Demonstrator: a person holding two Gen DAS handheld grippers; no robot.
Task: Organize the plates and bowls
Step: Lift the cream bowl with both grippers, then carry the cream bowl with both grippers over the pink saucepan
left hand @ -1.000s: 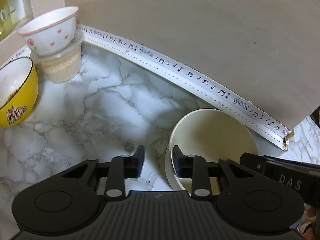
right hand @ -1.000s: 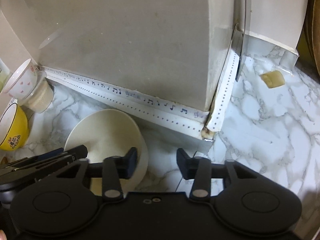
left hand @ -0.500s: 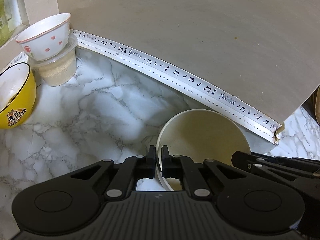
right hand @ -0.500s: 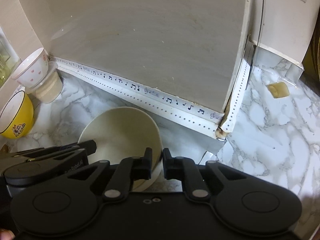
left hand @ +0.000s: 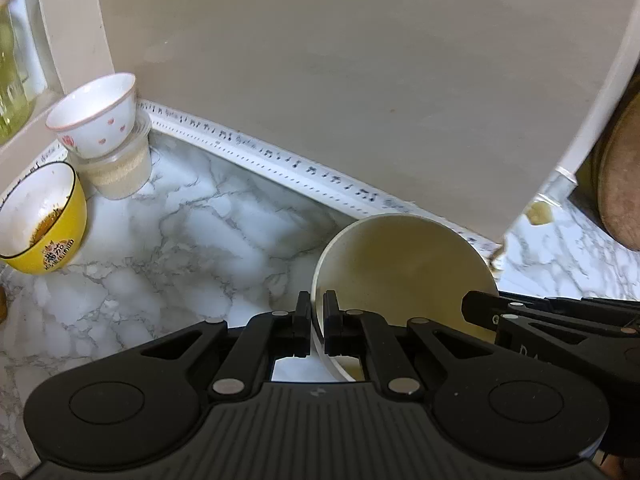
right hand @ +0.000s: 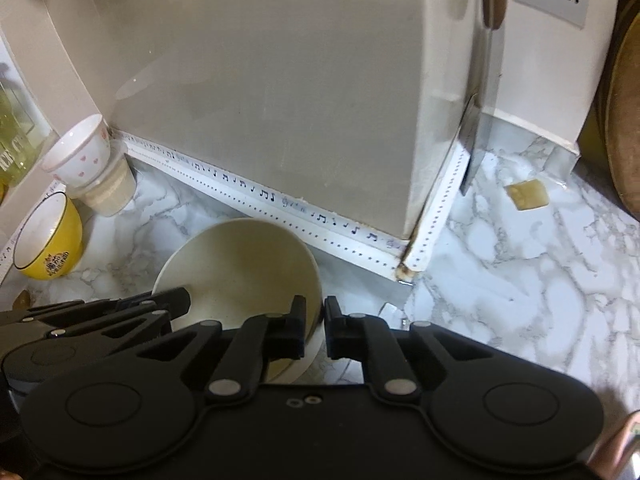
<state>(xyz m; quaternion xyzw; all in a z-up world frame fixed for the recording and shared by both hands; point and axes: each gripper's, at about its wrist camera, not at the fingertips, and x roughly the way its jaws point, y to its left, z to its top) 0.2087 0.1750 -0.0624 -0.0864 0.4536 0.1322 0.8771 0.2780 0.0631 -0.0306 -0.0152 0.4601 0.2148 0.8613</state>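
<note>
A plain cream bowl (left hand: pixel 404 264) hangs above the marble counter, gripped from both sides. My left gripper (left hand: pixel 317 312) is shut on its left rim, one finger inside and one outside. My right gripper (right hand: pixel 316 320) is shut on the right rim of the same cream bowl (right hand: pixel 240 268) in the same way. At the left stands a yellow bowl (left hand: pixel 40 220) with residue inside. Behind it a white bowl with pink hearts (left hand: pixel 96 120) sits on a clear plastic tub (left hand: pixel 120 172). The bowl's underside is hidden.
A beige wall panel (right hand: pixel 260 80) with a music-note edging strip (left hand: pixel 280 160) rises just behind the bowl. Its corner (right hand: pixel 408 268) juts out at the right. A small yellowish piece (right hand: pixel 526 194) lies on the marble counter (right hand: pixel 520 280) beyond. A glass bottle (left hand: pixel 10 72) stands far left.
Both grippers closed from open onto the cream bowl's opposite rims. The bowl then rose off the counter with them, and the view of both cameras lifted.
</note>
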